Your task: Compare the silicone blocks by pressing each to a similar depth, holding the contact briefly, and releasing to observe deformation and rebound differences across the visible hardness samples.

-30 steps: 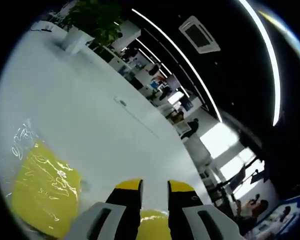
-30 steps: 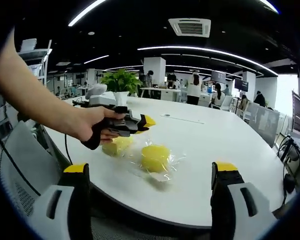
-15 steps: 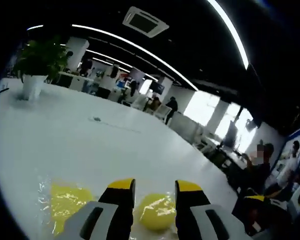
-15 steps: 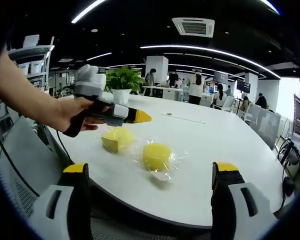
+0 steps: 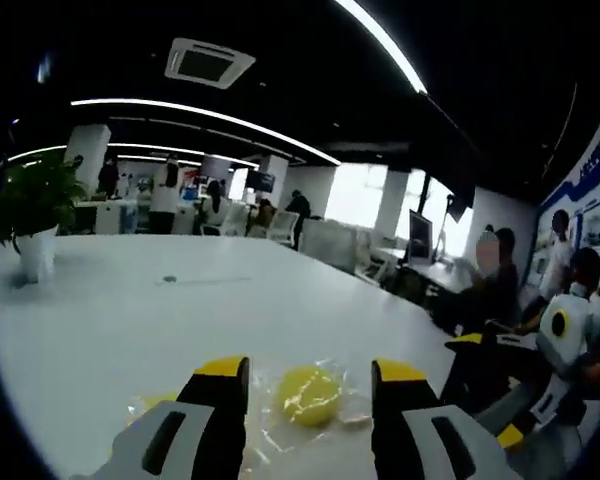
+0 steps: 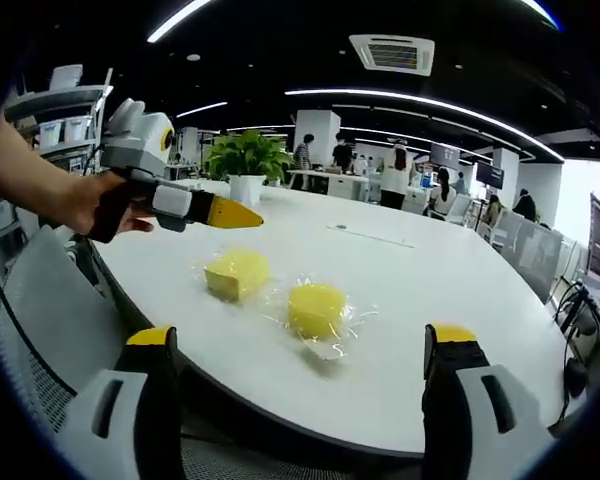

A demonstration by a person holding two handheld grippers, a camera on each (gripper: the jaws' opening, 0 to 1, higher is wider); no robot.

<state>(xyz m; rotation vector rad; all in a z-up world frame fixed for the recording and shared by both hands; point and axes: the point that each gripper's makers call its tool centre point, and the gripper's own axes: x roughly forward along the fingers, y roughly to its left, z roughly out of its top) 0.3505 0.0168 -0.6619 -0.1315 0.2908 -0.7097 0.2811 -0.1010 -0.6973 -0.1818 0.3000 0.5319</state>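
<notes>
**Inspector:** Since the left gripper point(image 6: 225, 213) was down over the left-hand block a second ago, where does it stand now?

**Assessor:** It has lifted clear. In the right gripper view it sits at upper left, held in a hand point(image 6: 108, 205), with its yellow tips above and apart from both samples. Contact is off, so I judge the press-and-hold on that block is finished and the release phase is under way.

**Inspector:** Location of the samples?

**Assessor:** Two yellow silicone blocks lie on the white tabletop point(image 6: 450, 275), near its front edge. The wedge-shaped block point(image 6: 235, 273) is left of centre; the round block point(image 6: 317, 309), in clear wrapping, is just beside it toward the right. In the left gripper view the round block point(image 5: 309, 393) shows between that gripper's own jaws, low in the frame.

**Inspector:** Jaw states?

**Assessor:** Left jaws stand apart with nothing between them. The right gripper point(image 6: 305, 345) has its jaws wide apart at the bottom of its view, short of the tabletop and holding nothing.

**Inspector:** Rebound evidence?

**Assessor:** No dent is visible on the wedge-shaped block at this resolution. The round block is likely next for pressing.
</notes>
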